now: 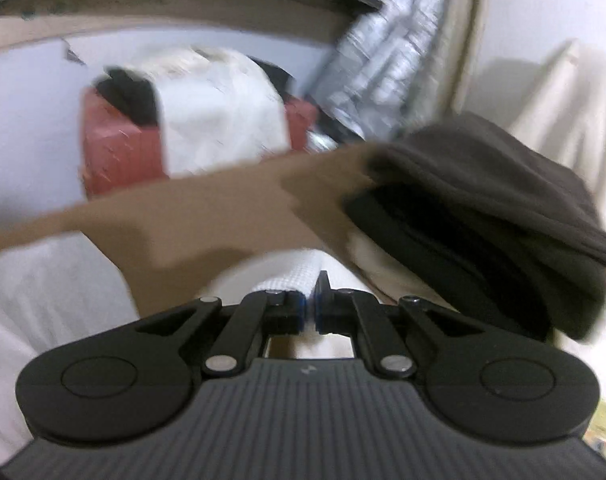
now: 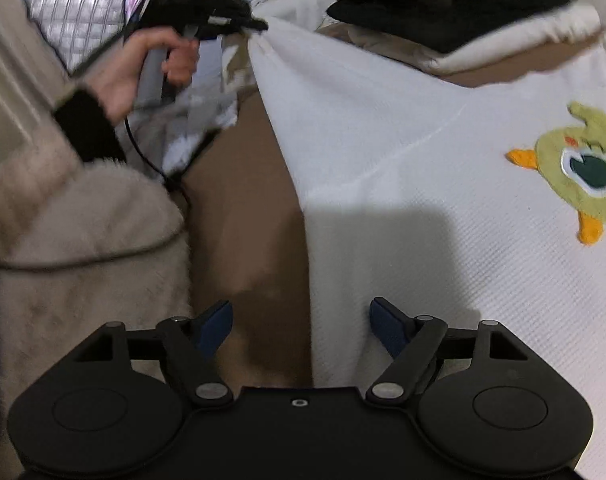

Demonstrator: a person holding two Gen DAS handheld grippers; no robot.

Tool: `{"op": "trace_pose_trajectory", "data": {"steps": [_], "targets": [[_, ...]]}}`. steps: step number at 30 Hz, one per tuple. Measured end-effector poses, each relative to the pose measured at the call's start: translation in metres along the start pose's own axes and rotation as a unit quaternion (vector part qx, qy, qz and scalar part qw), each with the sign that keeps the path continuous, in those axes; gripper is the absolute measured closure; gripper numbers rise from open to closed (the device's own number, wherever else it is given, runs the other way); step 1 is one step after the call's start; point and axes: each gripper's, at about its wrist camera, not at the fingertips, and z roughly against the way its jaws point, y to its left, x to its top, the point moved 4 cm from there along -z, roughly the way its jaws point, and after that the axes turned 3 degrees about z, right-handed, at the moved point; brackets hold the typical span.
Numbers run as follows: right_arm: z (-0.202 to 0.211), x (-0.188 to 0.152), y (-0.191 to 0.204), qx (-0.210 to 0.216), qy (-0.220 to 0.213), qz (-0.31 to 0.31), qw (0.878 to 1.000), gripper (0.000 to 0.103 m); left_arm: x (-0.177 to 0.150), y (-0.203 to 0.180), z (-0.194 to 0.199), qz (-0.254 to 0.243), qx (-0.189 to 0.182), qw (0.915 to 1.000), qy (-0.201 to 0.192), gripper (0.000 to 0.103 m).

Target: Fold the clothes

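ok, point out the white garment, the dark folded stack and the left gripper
white garment (image 2: 403,168): right wrist view, flat middle.
dark folded stack (image 1: 483,216): left wrist view, front folds.
left gripper (image 2: 259,24): right wrist view, tips pinching cloth.

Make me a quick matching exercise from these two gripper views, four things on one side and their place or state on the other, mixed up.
1. left gripper
2. right gripper
3. white garment
4. dark folded stack

A. open, holding nothing
B. atop a cream fabric
C. clamped on white cloth
D. bears a green creature patch

Pairs: 1-C, 2-A, 3-D, 4-B
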Motion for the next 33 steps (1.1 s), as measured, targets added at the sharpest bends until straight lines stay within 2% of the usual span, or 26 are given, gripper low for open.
{"op": "trace_pose_trajectory", "data": {"steps": [1,4,5,6,9,10,12,13,15,17,18,21,24,26,29,31,32,33], "targets": [[0.011,0.003,-0.007,0.018,-0.018,-0.037,0.999,0.023,-0.002,-0.013,0.008,-0.009,-0.020,0.9997,0.009,0.099],[0.054,0.006,-0.035,0.023,-0.104,-0.120,0.987,0.023,-0.005,-0.065,0.042,-0.044,-0.097,0.9941,0.021,0.099],[0.069,0.006,-0.047,0.004,-0.127,-0.145,0.981,0.023,-0.006,-0.084,0.055,-0.050,-0.130,0.9898,0.028,0.099],[0.085,0.005,-0.057,-0.033,-0.130,-0.165,0.977,0.023,-0.008,-0.104,0.069,-0.052,-0.161,0.9847,0.041,0.099],[0.134,0.002,-0.074,-0.144,-0.145,-0.184,0.961,0.023,-0.031,-0.171,0.104,-0.078,-0.218,0.9692,0.084,0.099],[0.150,-0.001,-0.077,-0.166,-0.156,-0.180,0.957,0.023,-0.046,-0.196,0.116,-0.097,-0.241,0.9608,0.096,0.098],[0.175,-0.010,-0.087,-0.203,-0.170,-0.189,0.946,0.023,-0.093,-0.239,0.133,-0.141,-0.296,0.9356,0.130,0.098],[0.187,-0.014,-0.092,-0.221,-0.177,-0.194,0.939,0.023,-0.118,-0.252,0.132,-0.152,-0.314,0.9230,0.161,0.096],[0.191,-0.021,-0.096,-0.233,-0.173,-0.203,0.935,0.023,-0.166,-0.268,0.125,-0.176,-0.340,0.8936,0.235,0.094],[0.193,-0.029,-0.100,-0.242,-0.169,-0.212,0.932,0.023,-0.210,-0.270,0.109,-0.205,-0.337,0.8618,0.319,0.083],[0.194,-0.032,-0.102,-0.247,-0.167,-0.216,0.930,0.023,-0.228,-0.268,0.102,-0.219,-0.328,0.8473,0.356,0.067],[0.198,-0.043,-0.109,-0.262,-0.160,-0.230,0.924,0.023,-0.254,-0.260,0.088,-0.238,-0.293,0.8315,0.408,0.065],[0.194,-0.047,-0.110,-0.266,-0.146,-0.224,0.926,0.023,-0.244,-0.267,0.096,-0.231,-0.316,0.8307,0.396,0.057],[0.189,-0.042,-0.103,-0.275,-0.137,-0.206,0.929,0.023,-0.227,-0.267,0.106,-0.224,-0.349,0.8293,0.375,0.055],[0.180,-0.035,-0.092,-0.289,-0.123,-0.177,0.933,0.023,-0.192,-0.251,0.119,-0.218,-0.380,0.8371,0.328,0.054],[0.175,-0.030,-0.085,-0.298,-0.114,-0.157,0.935,0.023,-0.173,-0.235,0.130,-0.242,-0.382,0.8452,0.285,0.049],[0.172,-0.028,-0.081,-0.303,-0.109,-0.147,0.935,0.023,-0.168,-0.229,0.130,-0.237,-0.379,0.8526,0.271,0.045],[0.169,-0.025,-0.077,-0.307,-0.104,-0.138,0.936,0.023,-0.164,-0.220,0.122,-0.217,-0.366,0.8651,0.265,0.038]]}}
